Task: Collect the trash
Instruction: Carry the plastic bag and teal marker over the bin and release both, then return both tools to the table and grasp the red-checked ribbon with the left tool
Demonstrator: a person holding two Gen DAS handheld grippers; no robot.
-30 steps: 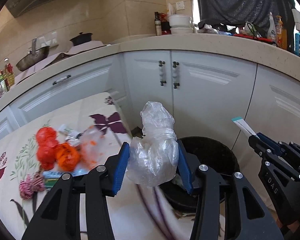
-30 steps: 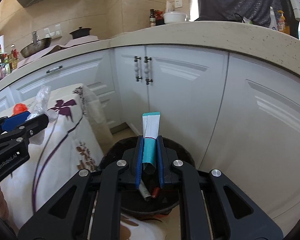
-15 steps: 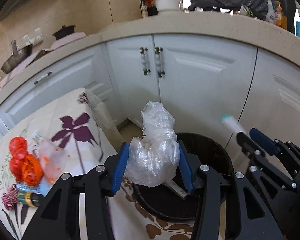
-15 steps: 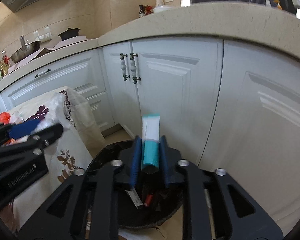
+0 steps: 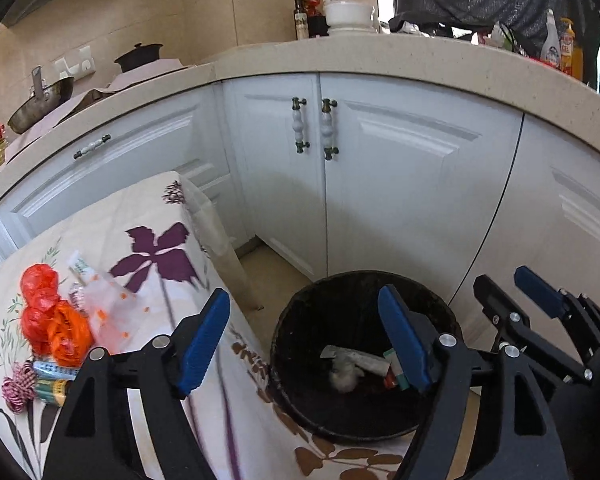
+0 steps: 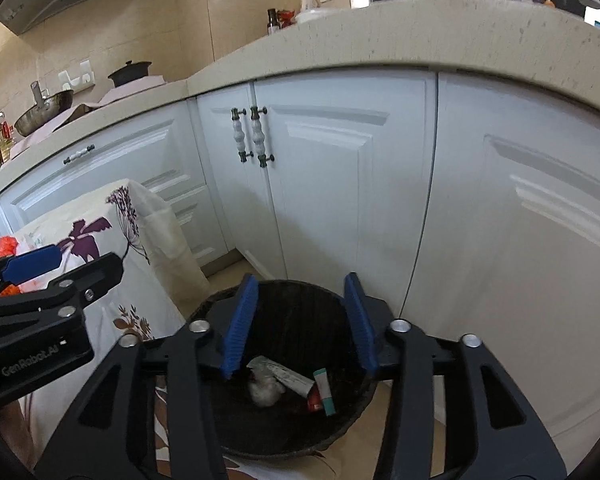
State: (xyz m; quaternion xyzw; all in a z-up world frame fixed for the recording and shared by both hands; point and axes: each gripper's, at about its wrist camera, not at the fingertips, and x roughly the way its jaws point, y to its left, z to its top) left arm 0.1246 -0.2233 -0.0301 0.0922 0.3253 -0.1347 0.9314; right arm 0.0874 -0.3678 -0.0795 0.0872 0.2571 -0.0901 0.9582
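Dropped, crumpled clear bag [image 6: 265, 389] and teal-capped tube [image 6: 324, 391] lie in black bin [image 6: 300, 304].

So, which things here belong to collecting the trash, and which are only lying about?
Belongs to the job:
- black bin
- crumpled plastic bag and teal tube in it
- red and orange bags, clear wrapper, red-white string on the tablecloth

Just lying about:
- wok
- dark pot
- white bowl
- bottle
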